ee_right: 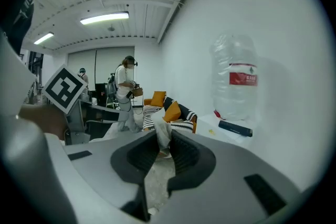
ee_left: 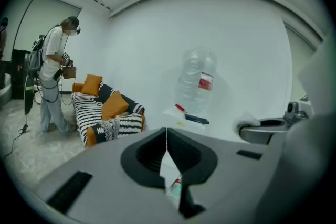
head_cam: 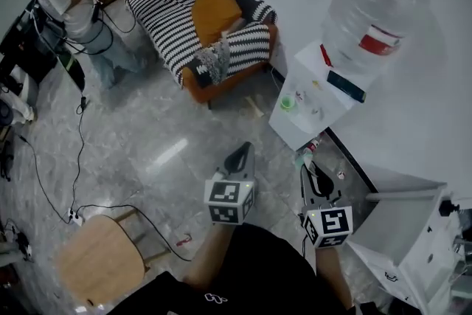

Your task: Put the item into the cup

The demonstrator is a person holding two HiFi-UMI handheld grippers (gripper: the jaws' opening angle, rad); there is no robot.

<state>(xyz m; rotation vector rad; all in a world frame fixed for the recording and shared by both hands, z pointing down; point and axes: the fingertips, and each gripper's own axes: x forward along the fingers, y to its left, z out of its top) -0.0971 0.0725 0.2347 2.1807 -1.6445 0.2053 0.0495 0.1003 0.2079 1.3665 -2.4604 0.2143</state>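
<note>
The right gripper (head_cam: 310,175) pinched a pale item (ee_right: 163,136) (kind unclear); the left gripper (ee_left: 167,139) was closed, empty. Seemingly mid-carry; next it needed lowering over the cup (head_cam: 287,103) at the dispenser (head_cam: 299,66) edge.

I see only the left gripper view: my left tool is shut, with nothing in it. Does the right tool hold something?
Observer: Yes. The right tool is shut on a pale item.
Operator: And the cup, where does it stand?
Observer: A green cup stands on top of the white dispenser that carries the water bottle.
</note>
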